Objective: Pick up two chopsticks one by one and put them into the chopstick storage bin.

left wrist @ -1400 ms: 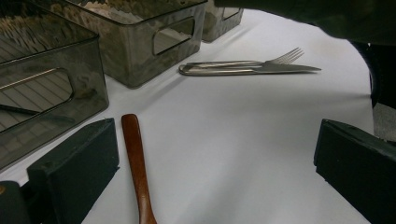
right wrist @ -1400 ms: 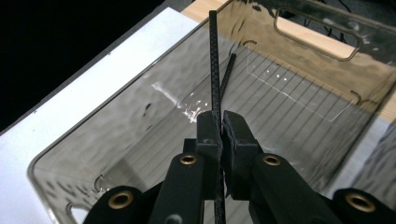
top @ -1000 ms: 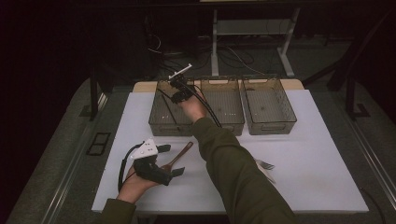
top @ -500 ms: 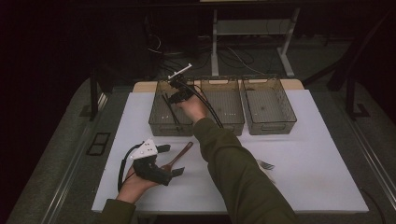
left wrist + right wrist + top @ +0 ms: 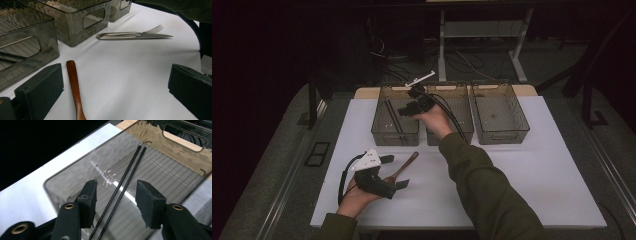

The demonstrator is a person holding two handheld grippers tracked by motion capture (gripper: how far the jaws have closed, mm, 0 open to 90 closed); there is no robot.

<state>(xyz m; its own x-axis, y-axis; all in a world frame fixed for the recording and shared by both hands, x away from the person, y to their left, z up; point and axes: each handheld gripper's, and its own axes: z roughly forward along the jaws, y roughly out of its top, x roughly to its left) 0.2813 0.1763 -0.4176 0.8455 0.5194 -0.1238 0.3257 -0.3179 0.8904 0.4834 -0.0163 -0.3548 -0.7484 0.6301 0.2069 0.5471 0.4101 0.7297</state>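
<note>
Glossy wooden spoon; shiny metal fork.

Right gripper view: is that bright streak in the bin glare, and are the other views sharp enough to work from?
Right gripper view: yes, glare on the left bin's ribbed floor beside the two chopsticks, which stay crisp. Left gripper view: evenly lit, wooden spoon and fork sharp, soft shadows. High view: dim, surroundings black, white table readable, detail coarse.

White table: 3 bins, wooden spoon, fork, knife.
</note>
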